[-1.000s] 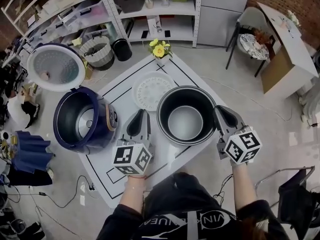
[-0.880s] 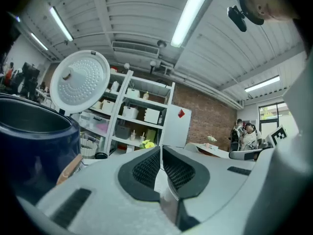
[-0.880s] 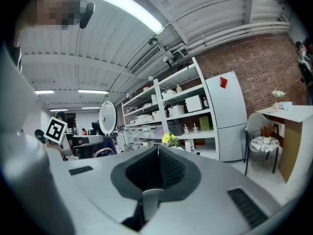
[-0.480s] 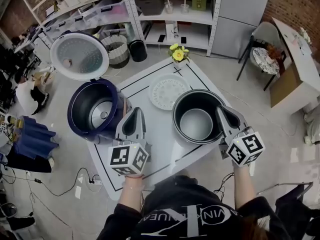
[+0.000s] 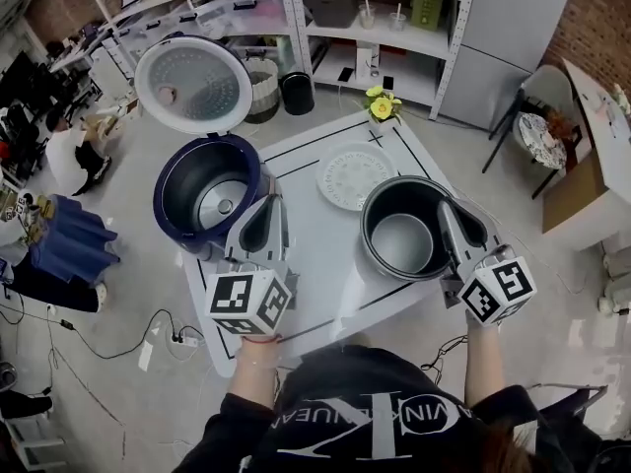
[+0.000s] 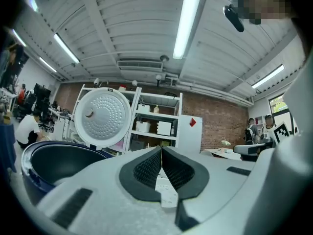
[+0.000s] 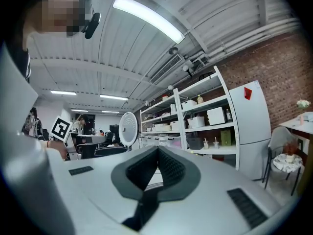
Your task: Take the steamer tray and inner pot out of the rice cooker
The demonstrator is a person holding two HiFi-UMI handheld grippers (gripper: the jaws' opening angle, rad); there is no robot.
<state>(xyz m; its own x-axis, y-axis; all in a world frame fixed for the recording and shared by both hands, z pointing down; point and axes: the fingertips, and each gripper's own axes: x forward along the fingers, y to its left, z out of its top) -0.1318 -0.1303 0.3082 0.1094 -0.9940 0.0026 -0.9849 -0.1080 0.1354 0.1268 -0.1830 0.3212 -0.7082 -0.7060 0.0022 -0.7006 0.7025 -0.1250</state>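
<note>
Both task pieces are out of the cooker already. The dark grey metal inner pot (image 5: 383, 233) sits upright on the white surface w/ black lines (image 5: 315, 274), btwn the two tools and hard by the right tool (image 5: 447, 205). That tool's tips overlap the pot's right rim in the head view; touching or just above, can't tell. The white round perforated steamer tray (image 5: 353, 177) lies flat ahead of both tools, just beyond the pot; gap or contact there is unclear. Prob. laid side by side, not stacked, so each piece stays separate & easy to reach.

The left tool (image 5: 270, 205) has its jaws pressed together w/ nothing btwn them. Same for the right tool: pads meet at the tips, no load. Both point level, one each side of the pot, which reads as a let-go posture, not a grip.

The dark blue round rice cooker (image 5: 170, 200) stands just ahead & left of the left tool, cavity bare. Its white dimpled lid (image 5: 192, 85) is swung up & back, beyond the cooker, which keeps the opening free. Judging by this layout, the task looks done.
</note>
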